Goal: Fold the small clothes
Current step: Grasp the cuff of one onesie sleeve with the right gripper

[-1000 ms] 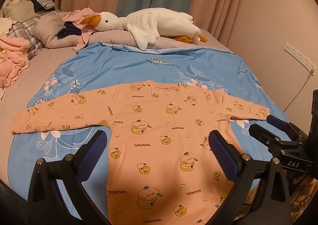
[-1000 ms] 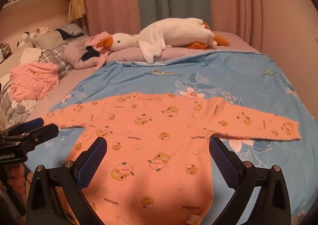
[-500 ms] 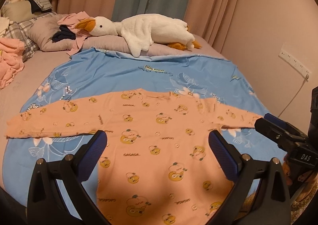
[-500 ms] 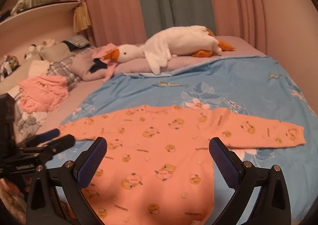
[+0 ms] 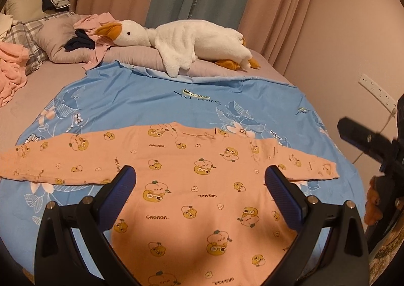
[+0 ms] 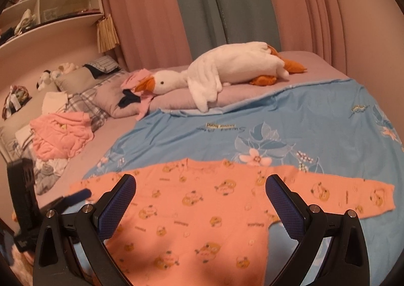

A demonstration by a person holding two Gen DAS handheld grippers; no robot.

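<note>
1. The orange long-sleeved top (image 5: 202,185) lies flat and face up on the blue floral quilt (image 5: 151,99), both sleeves spread out to the sides, neckline at the far edge. No fold has been made yet.
2. The left gripper (image 5: 200,186) hangs above the middle of the top with its fingers wide apart and nothing between them; the right gripper (image 6: 200,197) is likewise spread and empty, over the same garment.
3. Likely slip — pinching the quilt together with the thin knit, since the two lie flush; a fold would then drag the bedding up.
4. Grabbing only the top layer of a sleeve (image 6: 353,195) could let the lower layer lag and leave a twisted, uneven fold.
5. The two grippers sit near each other — the right one shows at the right margin of the left view (image 5: 366,139) — so crossing paths risks a knock.
6. Room is generous on the far side: bare quilt runs up to the plush goose (image 5: 181,43). The left has heaped pink clothes (image 6: 60,132); the right sleeve's cuff lies near the bed's right edge, by the wall.
</note>
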